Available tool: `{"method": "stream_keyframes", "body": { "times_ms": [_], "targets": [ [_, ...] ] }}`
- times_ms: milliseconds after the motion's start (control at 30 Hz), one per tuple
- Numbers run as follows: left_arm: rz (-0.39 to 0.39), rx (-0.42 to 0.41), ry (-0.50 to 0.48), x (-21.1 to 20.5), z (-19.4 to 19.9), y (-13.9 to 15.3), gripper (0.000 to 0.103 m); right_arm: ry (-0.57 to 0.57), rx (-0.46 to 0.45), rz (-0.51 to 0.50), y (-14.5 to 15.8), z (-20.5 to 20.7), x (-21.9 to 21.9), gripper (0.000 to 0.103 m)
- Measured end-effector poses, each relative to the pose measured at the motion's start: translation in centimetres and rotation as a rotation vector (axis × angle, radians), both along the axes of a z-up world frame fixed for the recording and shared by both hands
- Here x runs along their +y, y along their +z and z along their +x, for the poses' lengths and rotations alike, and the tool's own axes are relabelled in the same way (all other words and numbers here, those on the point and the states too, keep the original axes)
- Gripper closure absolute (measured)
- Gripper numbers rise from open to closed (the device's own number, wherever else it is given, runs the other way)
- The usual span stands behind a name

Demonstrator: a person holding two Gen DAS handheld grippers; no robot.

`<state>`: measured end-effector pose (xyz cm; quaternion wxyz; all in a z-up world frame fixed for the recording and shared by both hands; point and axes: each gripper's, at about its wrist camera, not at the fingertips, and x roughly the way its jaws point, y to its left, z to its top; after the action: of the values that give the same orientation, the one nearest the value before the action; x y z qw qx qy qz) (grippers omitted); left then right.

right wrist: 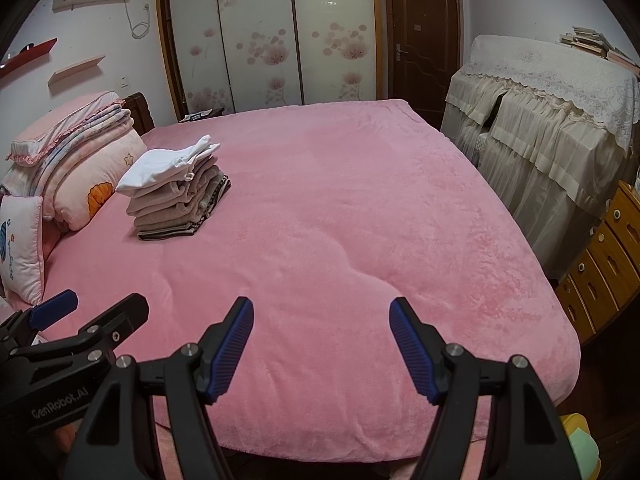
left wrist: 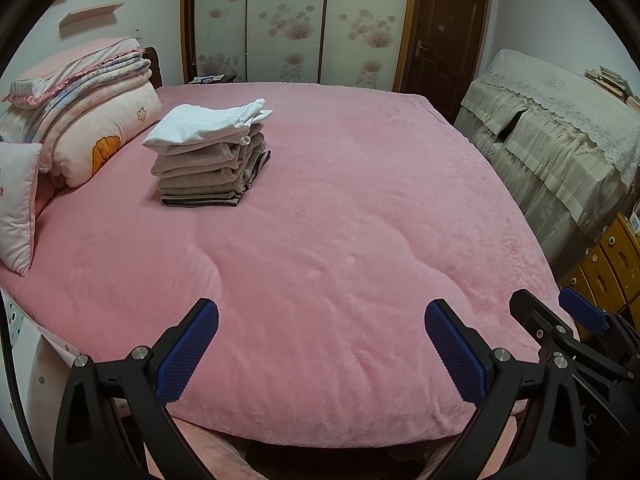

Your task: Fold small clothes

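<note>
A stack of several folded small clothes (left wrist: 210, 152), white on top, beige and striped below, sits on the pink bed (left wrist: 340, 220) at the far left; it also shows in the right wrist view (right wrist: 176, 192). My left gripper (left wrist: 322, 322) is open and empty over the bed's near edge. My right gripper (right wrist: 322, 322) is open and empty, also over the near edge. The right gripper's fingers (left wrist: 580, 312) show at the right of the left wrist view. The left gripper's fingers (right wrist: 56, 308) show at the left of the right wrist view.
Folded quilts and pillows (left wrist: 80, 120) are piled at the headboard, left of the stack. A lace-covered piece of furniture (right wrist: 552, 120) and wooden drawers (right wrist: 604, 256) stand right of the bed. A wardrobe (right wrist: 272, 36) and a brown door (right wrist: 424, 32) are behind.
</note>
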<state>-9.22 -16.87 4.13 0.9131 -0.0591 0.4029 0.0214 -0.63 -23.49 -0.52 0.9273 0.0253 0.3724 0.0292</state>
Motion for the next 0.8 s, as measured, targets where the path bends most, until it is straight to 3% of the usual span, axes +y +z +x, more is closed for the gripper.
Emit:
{"method": "stream_keyframes", "body": {
  "times_ms": [800],
  "targets": [
    [-0.004,0.020,0.009,0.18,-0.10,-0.27,0.001,0.001,-0.012,-0.008,0.37,-0.46,-0.46,0.032]
  ]
}}
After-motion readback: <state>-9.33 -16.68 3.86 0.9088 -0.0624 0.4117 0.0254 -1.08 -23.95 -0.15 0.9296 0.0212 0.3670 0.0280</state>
